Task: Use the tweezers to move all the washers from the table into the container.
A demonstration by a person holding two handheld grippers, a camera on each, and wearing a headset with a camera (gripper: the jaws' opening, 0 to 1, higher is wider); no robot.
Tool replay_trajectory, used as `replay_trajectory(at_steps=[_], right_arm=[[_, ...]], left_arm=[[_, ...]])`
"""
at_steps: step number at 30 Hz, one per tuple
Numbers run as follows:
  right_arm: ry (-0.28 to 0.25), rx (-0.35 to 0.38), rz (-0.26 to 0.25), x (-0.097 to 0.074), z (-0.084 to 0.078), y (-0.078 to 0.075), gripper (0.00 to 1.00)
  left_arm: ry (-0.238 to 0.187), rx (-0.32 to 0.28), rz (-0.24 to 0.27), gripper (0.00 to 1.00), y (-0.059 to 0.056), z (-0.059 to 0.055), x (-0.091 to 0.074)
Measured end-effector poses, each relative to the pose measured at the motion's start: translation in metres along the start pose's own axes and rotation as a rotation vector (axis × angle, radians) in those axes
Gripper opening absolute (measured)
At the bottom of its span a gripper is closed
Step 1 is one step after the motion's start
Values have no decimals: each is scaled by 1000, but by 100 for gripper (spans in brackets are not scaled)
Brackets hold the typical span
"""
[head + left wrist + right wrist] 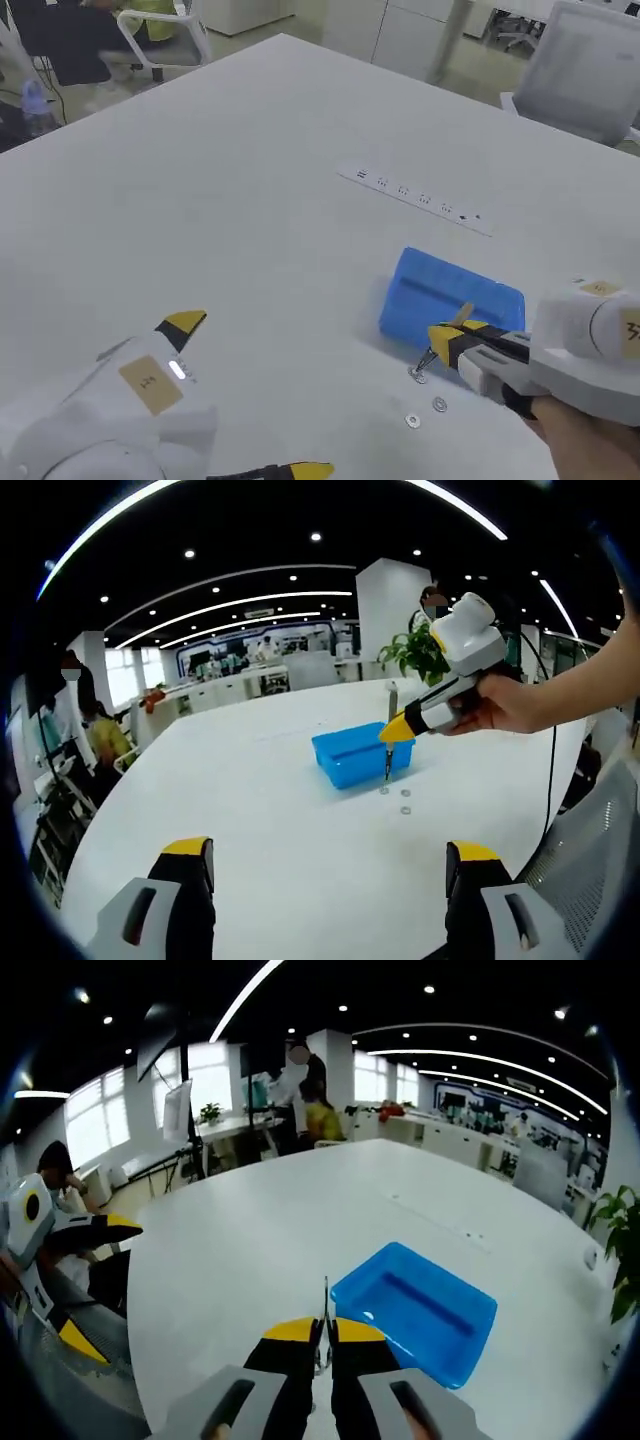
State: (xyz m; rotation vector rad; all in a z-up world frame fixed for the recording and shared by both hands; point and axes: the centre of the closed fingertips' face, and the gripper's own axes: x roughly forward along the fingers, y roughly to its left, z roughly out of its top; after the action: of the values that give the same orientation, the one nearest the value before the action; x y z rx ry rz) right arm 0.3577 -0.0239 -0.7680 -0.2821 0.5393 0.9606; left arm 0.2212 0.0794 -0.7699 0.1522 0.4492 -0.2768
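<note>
Right tool pinching tweezers, tips at washer

My right gripper is at the right edge, jaws closed on thin metal tweezers. The tweezer tips point down at the white counter, just in front of the blue rectangular plastic container. Small silver metal washers: one at the tips, two lying flat a little nearer me. My left gripper is low left, jaws spread wide above the counter.
</note>
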Motion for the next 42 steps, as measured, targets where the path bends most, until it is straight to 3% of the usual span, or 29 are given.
replay_trajectory(at_steps=[4, 13, 15, 19, 23, 27, 33, 42], right_arm=[[-12, -39, -13, -6, 10, -5, 1], [-44, -51, -16, -10, 33, -13, 1], [-51, -58, -19, -10, 37, -14, 1], [-66, -37, -15, -9, 44, -17, 1], [-80, -40, -39, -7, 51, -24, 1], [-100, 5, -59, -1, 55, -35, 1], [-97, 39, -75, 13, 54, -45, 1], [-44, 61, -81, 41, 33, -56, 1]], left_arm=[[-6, 8, -6, 99, -2, 1, 0], [-13, 19, 11, 99, 1, 3, -1], [-31, -15, 16, 99, 5, 6, -3], [-32, -20, 10, 99, 3, 6, -2], [-26, -9, 1, 99, 1, 5, -2], [-19, -6, -7, 99, -1, 4, -1], [-7, 1, -10, 99, -1, 1, 0], [11, -4, -15, 99, -2, -2, 1]])
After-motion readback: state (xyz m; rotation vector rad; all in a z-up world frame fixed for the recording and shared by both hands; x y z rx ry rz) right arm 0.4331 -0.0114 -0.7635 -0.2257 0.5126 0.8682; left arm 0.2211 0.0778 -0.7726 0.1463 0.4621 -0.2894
